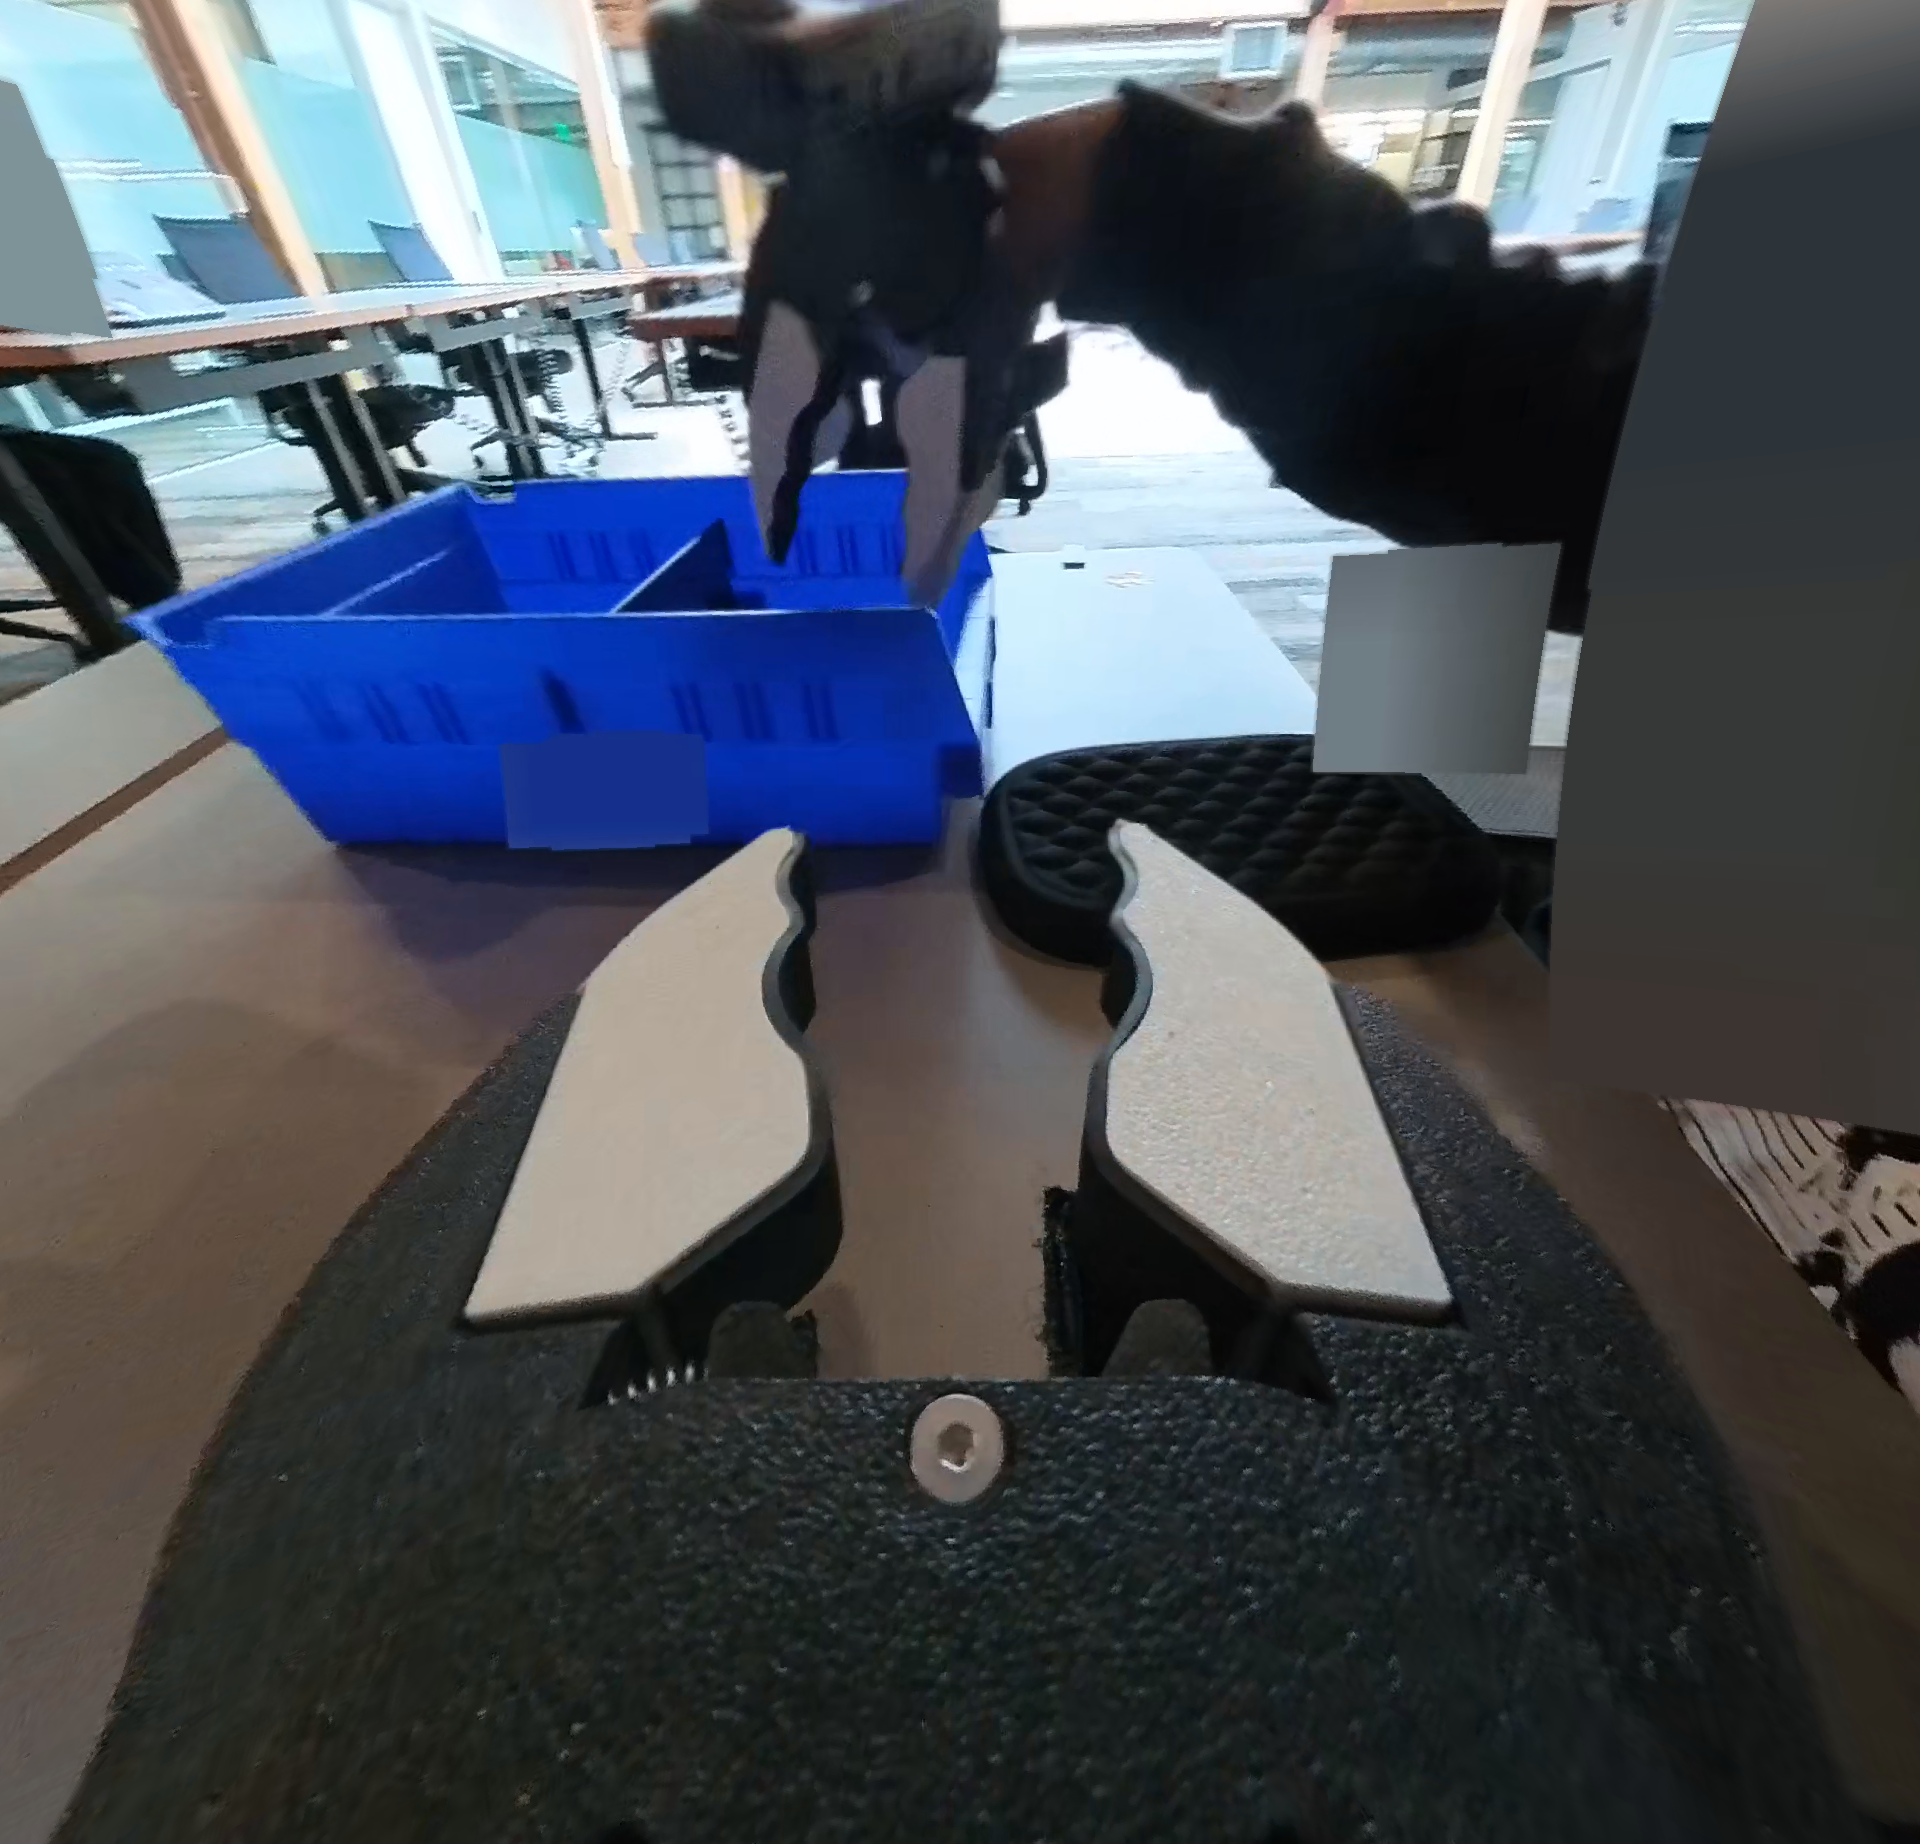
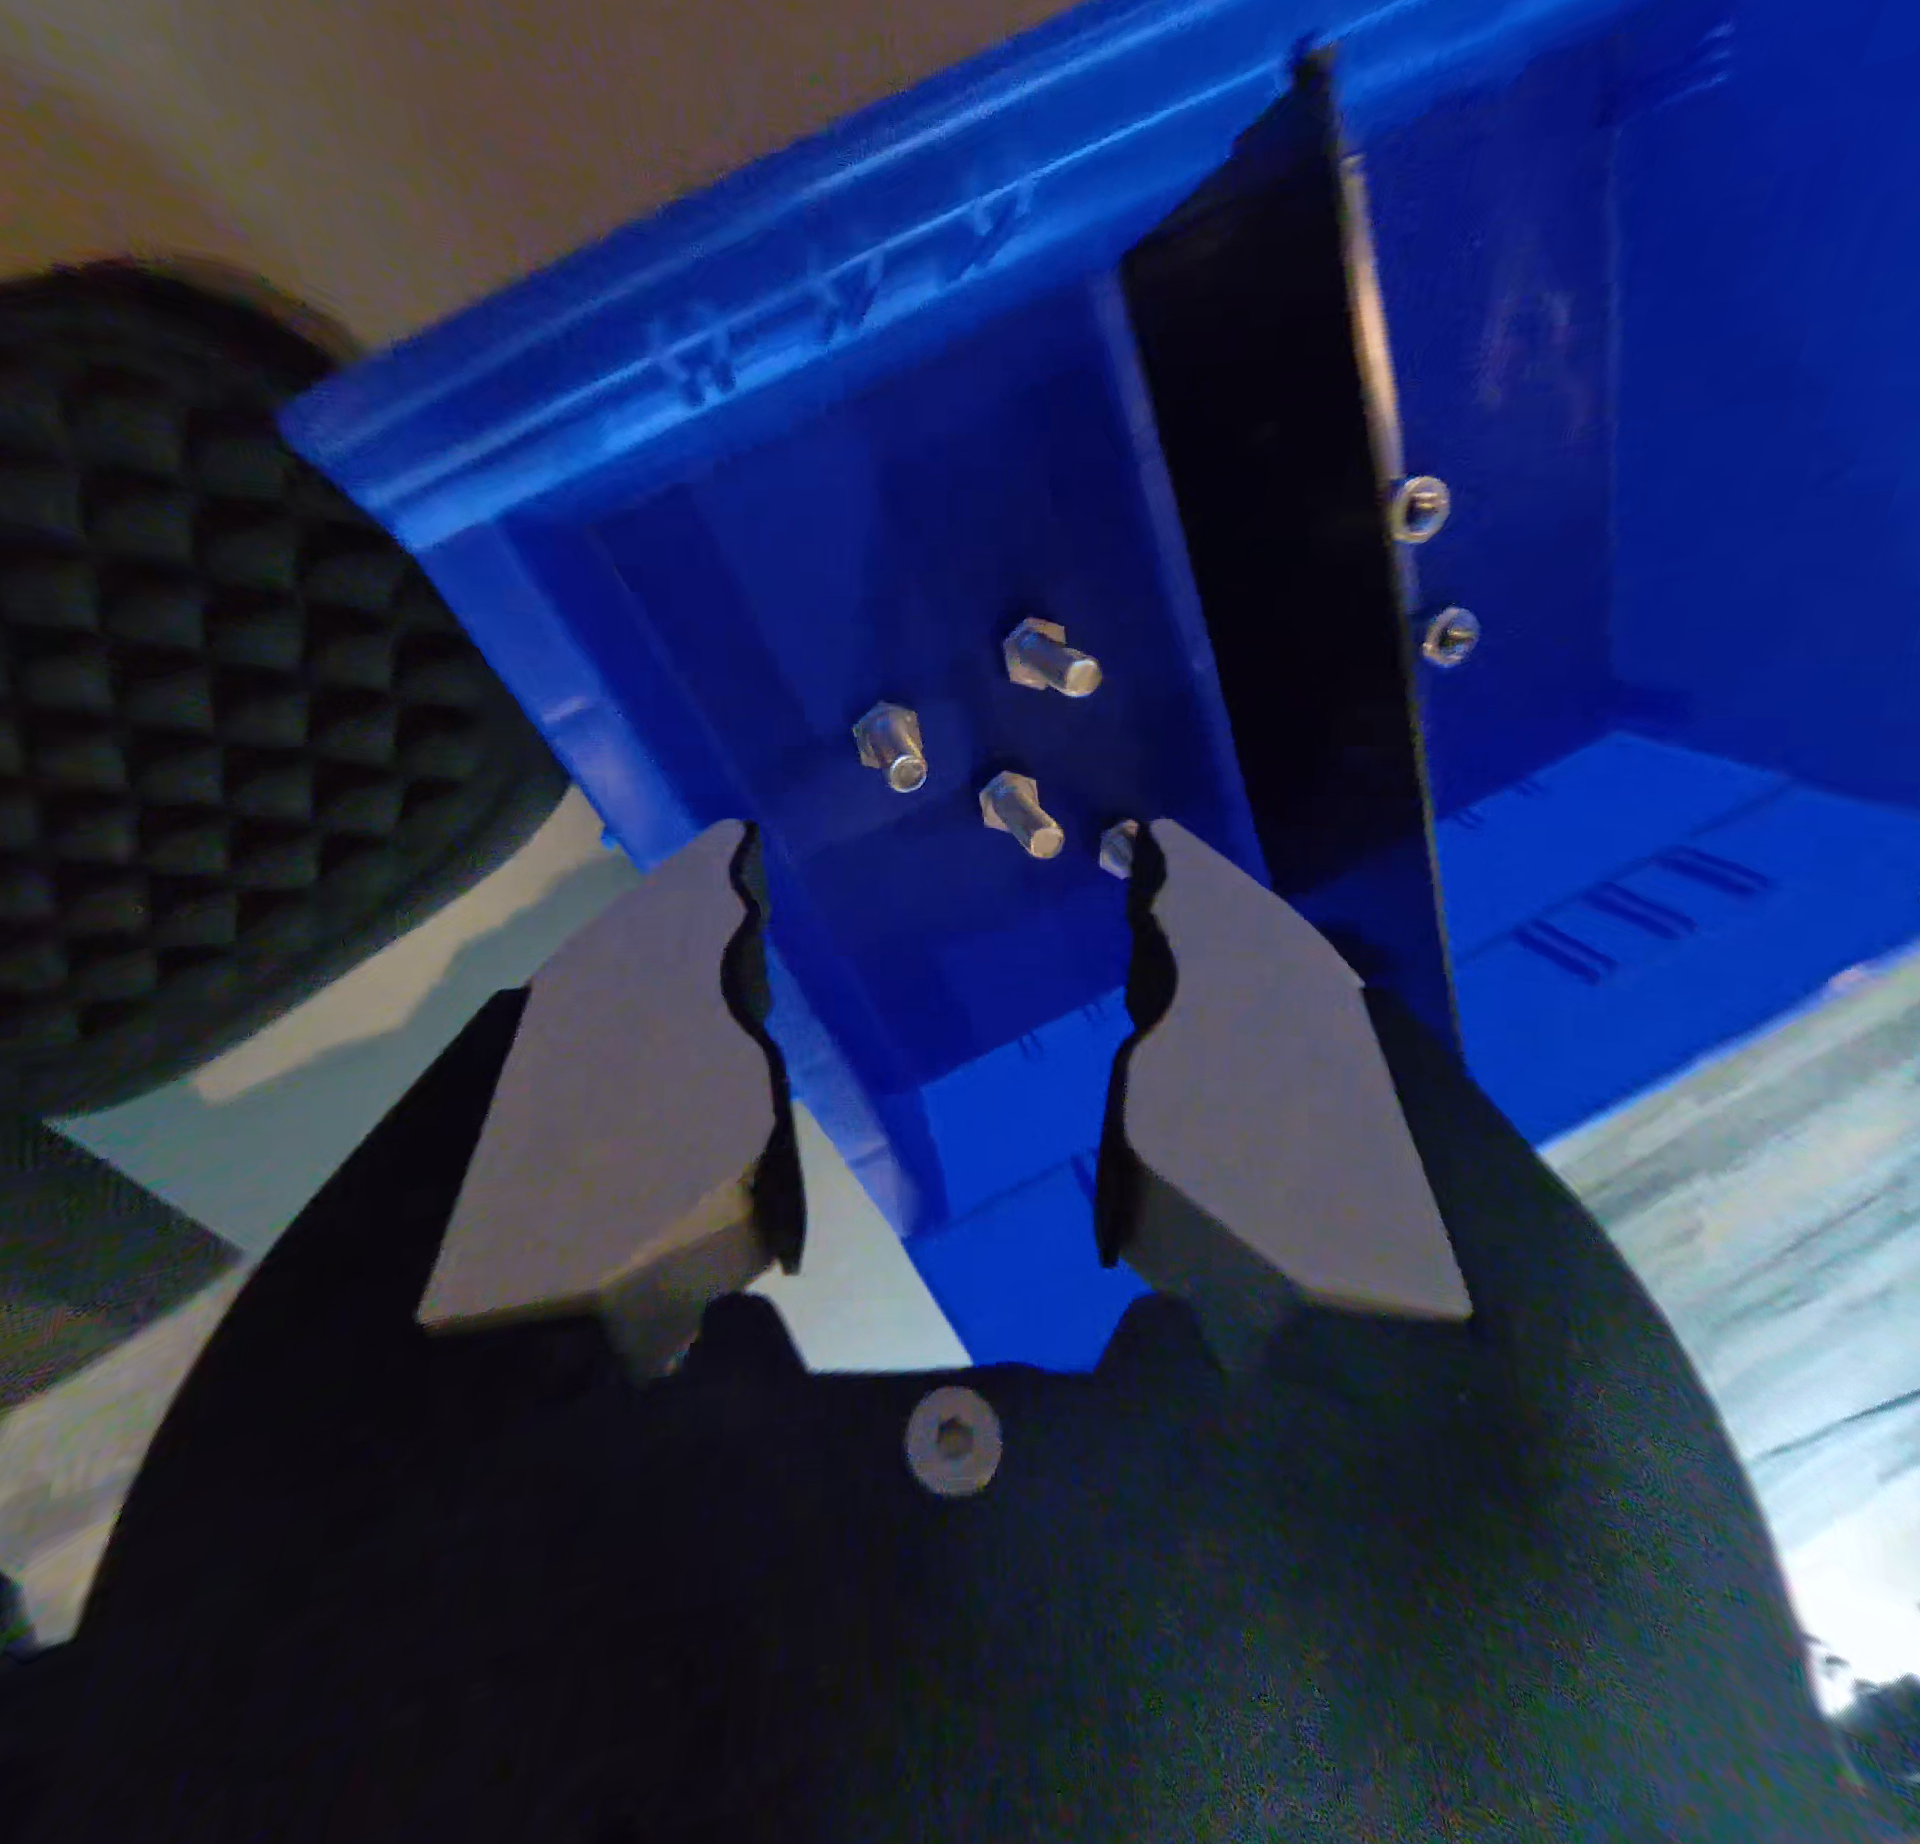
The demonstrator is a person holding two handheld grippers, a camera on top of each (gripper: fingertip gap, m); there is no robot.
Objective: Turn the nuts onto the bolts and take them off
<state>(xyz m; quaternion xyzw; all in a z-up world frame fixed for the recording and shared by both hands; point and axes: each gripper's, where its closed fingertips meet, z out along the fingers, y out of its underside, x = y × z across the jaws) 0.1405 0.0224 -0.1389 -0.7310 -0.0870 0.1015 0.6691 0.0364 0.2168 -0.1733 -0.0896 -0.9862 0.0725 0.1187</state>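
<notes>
Here, right claw (image 2: 940, 838) hanging empty and spread apart over the blue bin (image 2: 790, 360), above four bolts (image 2: 1023, 815) standing in its compartment; left claw (image 1: 961, 844) also apart, low over the bench (image 1: 260, 963). Possible to slip off a bolt or catch the black divider (image 2: 1257, 568), if lowered off-centre in such a tight cluster.

Left wrist view: mounted low behind the left gripper (image 1: 956, 849), looking level across the brown worktop (image 1: 208, 1015) toward the long outer wall of a blue bin (image 1: 582, 693), near but not close. Beyond, an open office. Also in frame, the right gripper (image 1: 852, 558), held above the bin's far side, tips down.

Right wrist view: mounted behind the right gripper (image 2: 945, 838), looking steeply down into the blue bin (image 2: 727, 360) from very close, frame tilted. Bolts (image 2: 1023, 818) standing on the bin floor just ahead of the tips.

Shared by both views: the bin, its black divider (image 1: 686, 573) and a black quilted pad (image 1: 1247, 838) beside the bin.
</notes>
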